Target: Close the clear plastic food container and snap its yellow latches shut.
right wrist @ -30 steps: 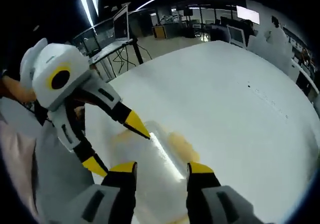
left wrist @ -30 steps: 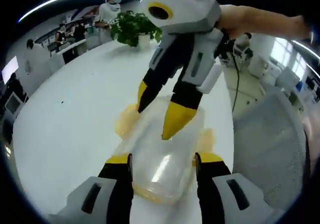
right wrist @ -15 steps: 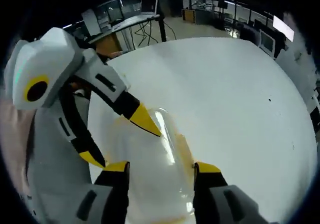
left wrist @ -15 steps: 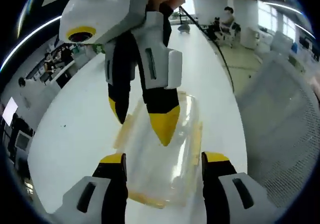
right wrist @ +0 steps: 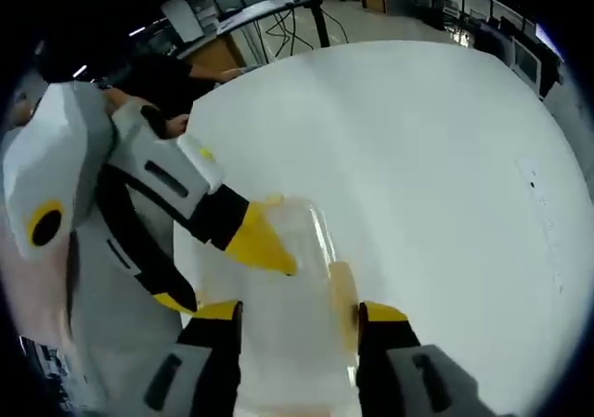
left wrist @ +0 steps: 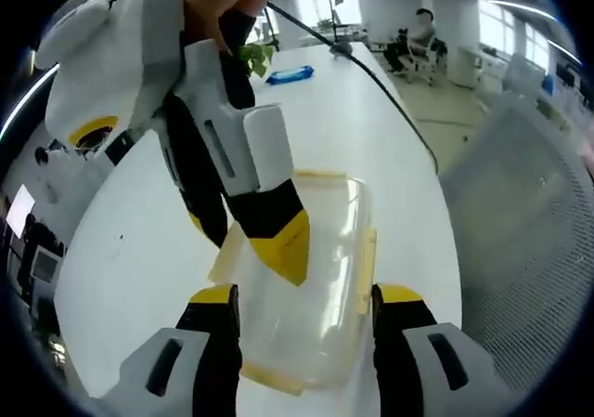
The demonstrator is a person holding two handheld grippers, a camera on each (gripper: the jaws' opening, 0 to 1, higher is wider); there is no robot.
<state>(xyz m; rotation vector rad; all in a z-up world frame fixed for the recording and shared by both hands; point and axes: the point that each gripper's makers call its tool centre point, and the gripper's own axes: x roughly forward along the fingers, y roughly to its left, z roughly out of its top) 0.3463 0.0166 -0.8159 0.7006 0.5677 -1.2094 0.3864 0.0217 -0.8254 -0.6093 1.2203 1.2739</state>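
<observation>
Item: clear plastic food container (left wrist: 306, 287), lid on, lying on the white table (left wrist: 139, 250); lower centre of the left gripper view, lower centre of the right gripper view (right wrist: 288, 315).

Latches: yellow latches (left wrist: 368, 267) stand out from the container's edges, apparently not yet snapped down; one shows at the right edge, another along the far end (left wrist: 320, 175).

Left gripper (left wrist: 302, 310): jaws apart, straddling the near end of the container, one on each side, likely to steady it. Whether they touch its walls cannot be told.

Right gripper (left wrist: 251, 241): enters the left gripper view from upper left, tips angled down onto the lid, jaws slightly apart, holding nothing; judged to be pressing the lid home. In the right gripper view its own jaws (right wrist: 292, 319) flank the container.

Other: blue packet (left wrist: 292, 73) and potted plant (left wrist: 255, 57) far off, top of frame.

Writing: none legible.
</observation>
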